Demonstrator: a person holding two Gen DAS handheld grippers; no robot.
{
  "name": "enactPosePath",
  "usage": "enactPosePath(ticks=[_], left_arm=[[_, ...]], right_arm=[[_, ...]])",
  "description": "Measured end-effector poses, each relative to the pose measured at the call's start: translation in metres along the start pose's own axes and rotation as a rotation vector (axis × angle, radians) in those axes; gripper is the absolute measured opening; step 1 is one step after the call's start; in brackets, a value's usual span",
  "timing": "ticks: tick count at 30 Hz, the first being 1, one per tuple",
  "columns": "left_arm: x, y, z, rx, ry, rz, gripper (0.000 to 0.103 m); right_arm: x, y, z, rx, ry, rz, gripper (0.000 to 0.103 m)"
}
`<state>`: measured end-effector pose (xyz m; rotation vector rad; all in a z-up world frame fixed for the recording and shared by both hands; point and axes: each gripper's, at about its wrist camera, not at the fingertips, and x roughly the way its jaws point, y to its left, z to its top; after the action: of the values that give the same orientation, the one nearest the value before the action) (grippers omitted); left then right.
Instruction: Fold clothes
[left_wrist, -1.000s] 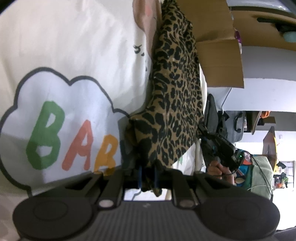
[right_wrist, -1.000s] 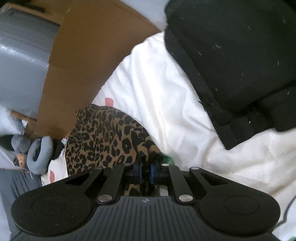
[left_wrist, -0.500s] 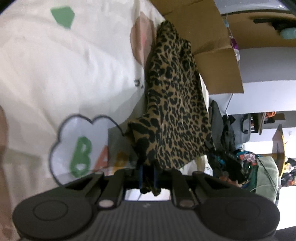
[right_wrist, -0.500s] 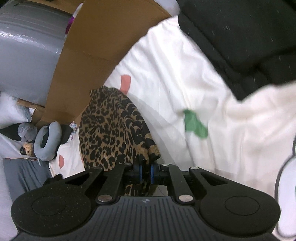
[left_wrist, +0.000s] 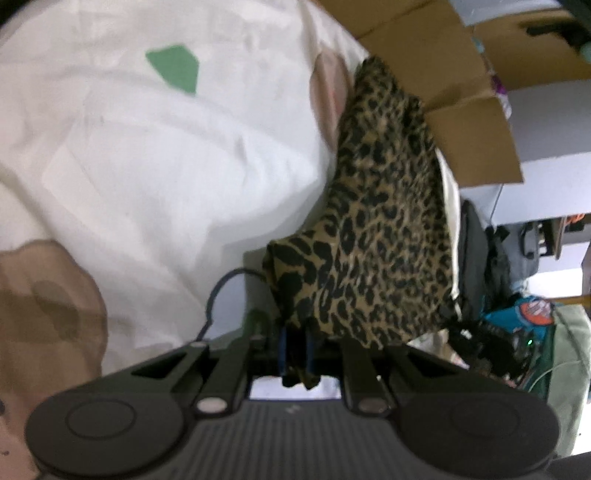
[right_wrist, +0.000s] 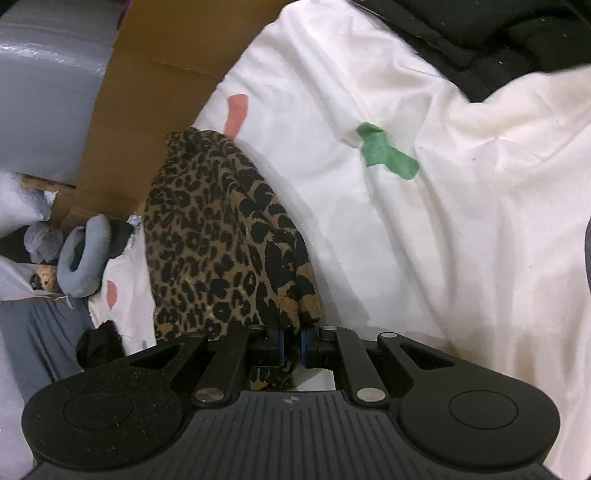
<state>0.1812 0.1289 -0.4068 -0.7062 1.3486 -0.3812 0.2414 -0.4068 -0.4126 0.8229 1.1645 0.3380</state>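
Note:
A leopard-print garment (left_wrist: 384, 229) hangs stretched between my two grippers above a white bedsheet (left_wrist: 155, 155). My left gripper (left_wrist: 297, 350) is shut on one corner of it, with cloth poking out below the pads. In the right wrist view the same leopard-print garment (right_wrist: 210, 236) runs away from my right gripper (right_wrist: 290, 345), which is shut on its ribbed hem. The far end of the cloth rests near the bed's edge by the cardboard.
Cardboard boxes (left_wrist: 469, 122) stand beyond the bed edge. A black garment (right_wrist: 480, 40) lies on the sheet at top right. A grey neck pillow (right_wrist: 83, 262) and clutter sit off the bed's left side. The sheet has green (right_wrist: 388, 155) and pink (right_wrist: 236, 112) patches.
Both grippers have carried the leopard garment across the sheet. The "BABY" cloud print has slid out of the left view, and the black garment has receded to the top of the right view.

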Motion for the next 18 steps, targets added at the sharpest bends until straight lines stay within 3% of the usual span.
enactPosePath(ticks=[5,8,13,18], left_arm=[[0.019,0.009,0.0,-0.028,0.004,0.008,0.01],[0.022,0.009,-0.001,-0.031,-0.002,0.006,0.01],[0.024,0.007,0.0,-0.031,-0.005,0.003,0.01],[0.024,0.007,-0.003,-0.036,-0.01,0.002,0.01]], right_arm=[[0.007,-0.004,-0.001,-0.012,0.012,-0.03,0.01],[0.005,-0.003,0.001,-0.047,0.017,-0.039,0.023],[0.001,-0.002,0.006,-0.104,0.024,-0.054,0.033],[-0.003,-0.001,0.01,-0.162,0.032,-0.069,0.037]])
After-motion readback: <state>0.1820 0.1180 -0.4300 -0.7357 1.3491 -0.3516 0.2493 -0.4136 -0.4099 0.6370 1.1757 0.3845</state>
